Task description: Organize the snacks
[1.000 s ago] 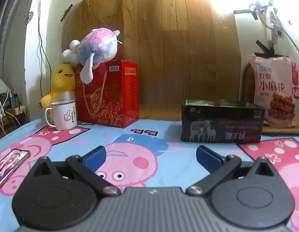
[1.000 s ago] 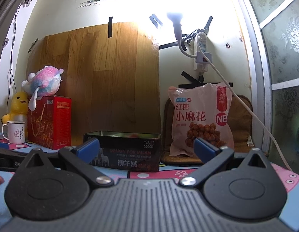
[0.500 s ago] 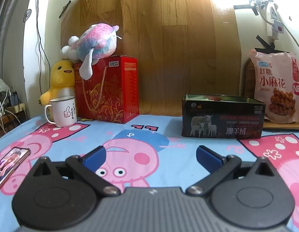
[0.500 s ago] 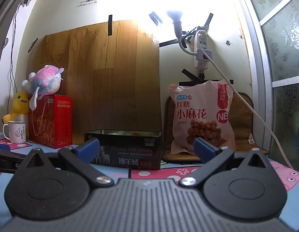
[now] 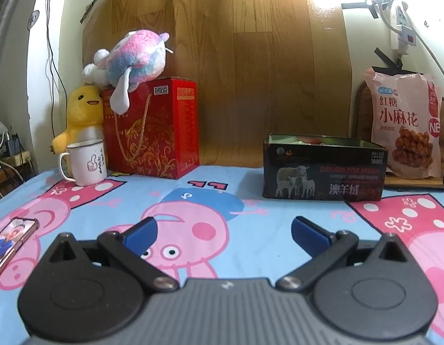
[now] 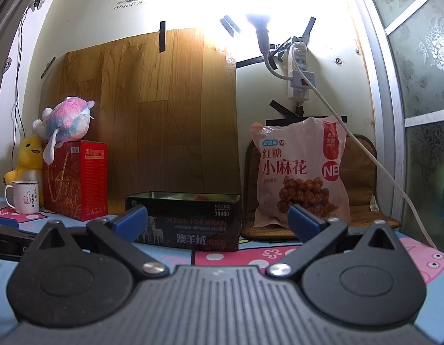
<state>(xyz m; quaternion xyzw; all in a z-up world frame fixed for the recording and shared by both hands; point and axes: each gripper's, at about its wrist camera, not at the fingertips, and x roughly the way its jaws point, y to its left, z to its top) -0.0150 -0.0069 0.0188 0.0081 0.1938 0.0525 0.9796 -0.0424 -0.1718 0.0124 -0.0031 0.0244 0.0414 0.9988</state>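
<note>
The right gripper, its blue-padded fingers spread wide and empty, faces a dark open-topped rectangular tin on the cartoon-print cloth. Just right of the tin, a pink plastic snack bag stands upright against a brown cushion. A red gift box and white mug sit at the left.

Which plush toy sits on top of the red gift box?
The pink-and-blue plush lies on the red gift box; the yellow duck plush sits beside it, behind the mug.
</note>
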